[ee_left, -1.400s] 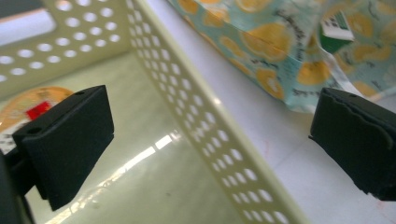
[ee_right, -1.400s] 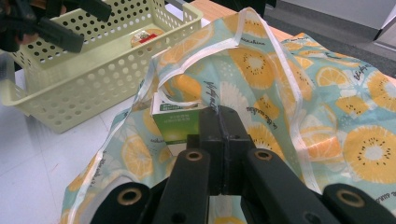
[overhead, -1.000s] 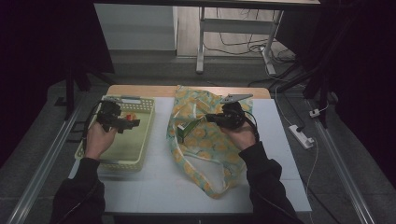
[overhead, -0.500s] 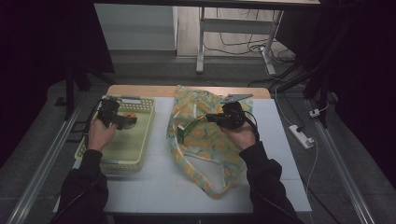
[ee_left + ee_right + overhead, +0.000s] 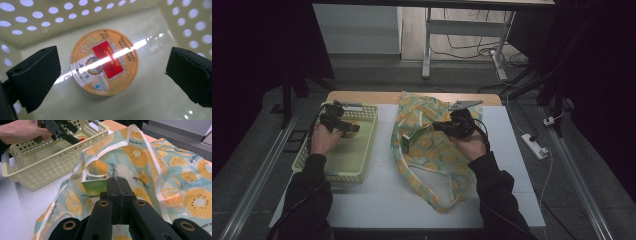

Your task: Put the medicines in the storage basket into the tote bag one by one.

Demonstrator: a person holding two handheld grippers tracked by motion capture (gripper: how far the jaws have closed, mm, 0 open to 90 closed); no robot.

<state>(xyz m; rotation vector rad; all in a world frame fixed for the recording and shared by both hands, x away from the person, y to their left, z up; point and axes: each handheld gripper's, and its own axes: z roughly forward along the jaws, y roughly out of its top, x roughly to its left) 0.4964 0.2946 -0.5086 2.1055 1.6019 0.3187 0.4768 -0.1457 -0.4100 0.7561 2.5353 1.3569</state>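
A round tin [image 5: 103,61] with an orange and red label lies flat on the floor of the pale yellow perforated basket [image 5: 357,165]. My left gripper [image 5: 343,127] hangs just over it inside the basket, open, one jaw on each side of the tin and not touching it. A fabric bag [image 5: 432,175] printed with orange slices lies in the middle of the table. A green and white carton [image 5: 411,141] sits in its mouth. My right gripper [image 5: 439,126] is shut on the bag's upper fabric beside the carton [image 5: 94,185] and holds the mouth up.
The basket [image 5: 37,167] stands on the white tabletop [image 5: 377,205] left of the bag [image 5: 175,182]. A wooden strip [image 5: 362,96] runs along the table's far edge. A power strip [image 5: 533,145] lies on the floor to the right. The near table strip is bare.
My left gripper has moved toward the basket's far end and sunk lower into it. The right gripper and the bag have kept still.
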